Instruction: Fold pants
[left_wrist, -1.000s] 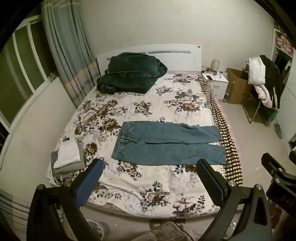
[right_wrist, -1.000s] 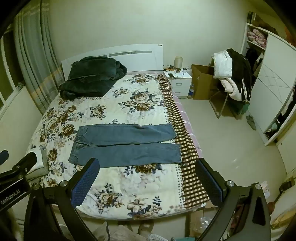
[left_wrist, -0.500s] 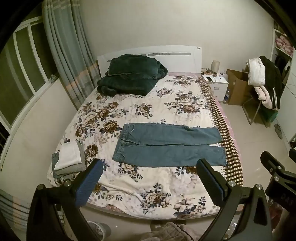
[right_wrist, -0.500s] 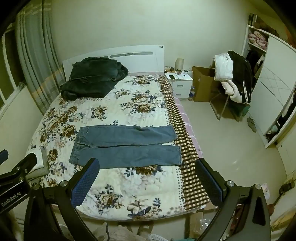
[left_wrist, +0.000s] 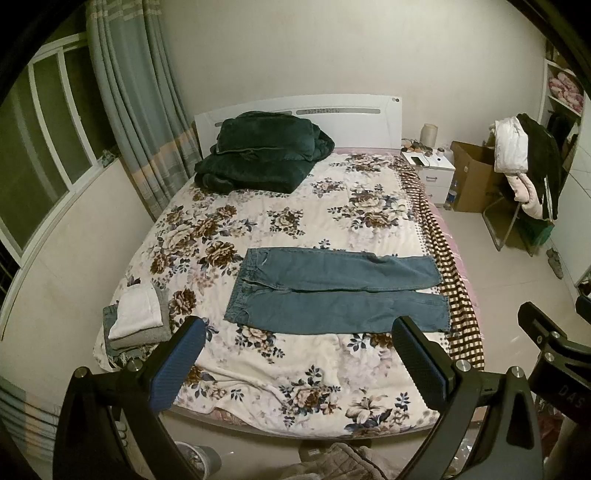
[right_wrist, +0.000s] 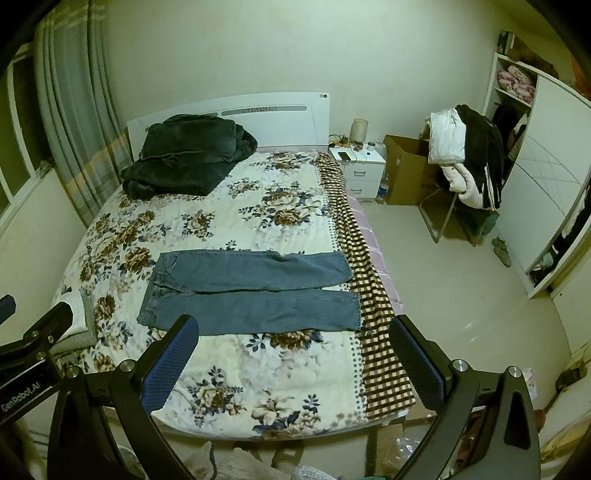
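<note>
Jeans (left_wrist: 336, 291) lie flat crosswise, waistband left, hems right.

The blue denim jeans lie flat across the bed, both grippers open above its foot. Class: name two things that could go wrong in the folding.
1. The blue denim jeans have hems at the checked brown blanket edge; the right gripper might pinch both.
2. The waistband lies near the folded white and grey stack; the left gripper could nudge it while folding.
</note>
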